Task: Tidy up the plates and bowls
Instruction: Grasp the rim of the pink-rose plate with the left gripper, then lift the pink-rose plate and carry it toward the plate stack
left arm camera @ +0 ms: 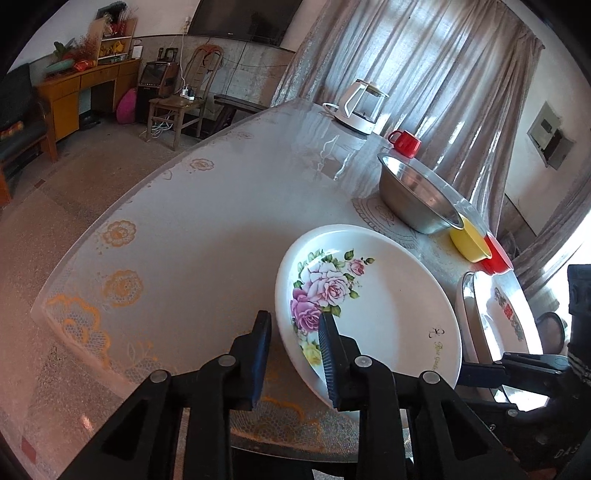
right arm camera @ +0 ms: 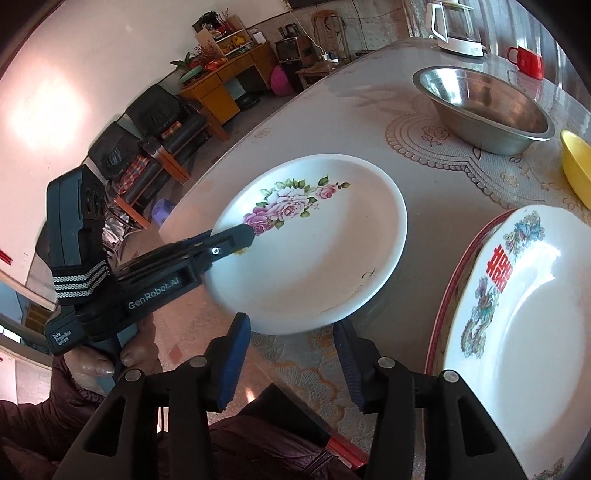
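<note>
A white rose-pattern plate (left arm camera: 384,295) (right arm camera: 317,251) is tilted, its near-left rim lifted off the table. My left gripper (left arm camera: 295,325) straddles that rim, one finger (left arm camera: 332,354) over the plate's face and one outside; in the right wrist view it (right arm camera: 236,236) looks closed on the rim. My right gripper (right arm camera: 291,332) is open and empty, just in front of the plate's near edge. A second white plate (right arm camera: 524,317) (left arm camera: 506,317) with red characters lies on a red-rimmed plate at the right. A steel bowl (right arm camera: 484,107) (left arm camera: 417,192) and a yellow bowl (right arm camera: 576,166) (left arm camera: 469,240) stand behind.
A white kettle (left arm camera: 362,107) (right arm camera: 458,26) and a red mug (left arm camera: 406,142) (right arm camera: 526,61) stand at the table's far end. The lace-covered table (left arm camera: 192,236) curves away to the left. Chairs and a wooden desk stand beyond it.
</note>
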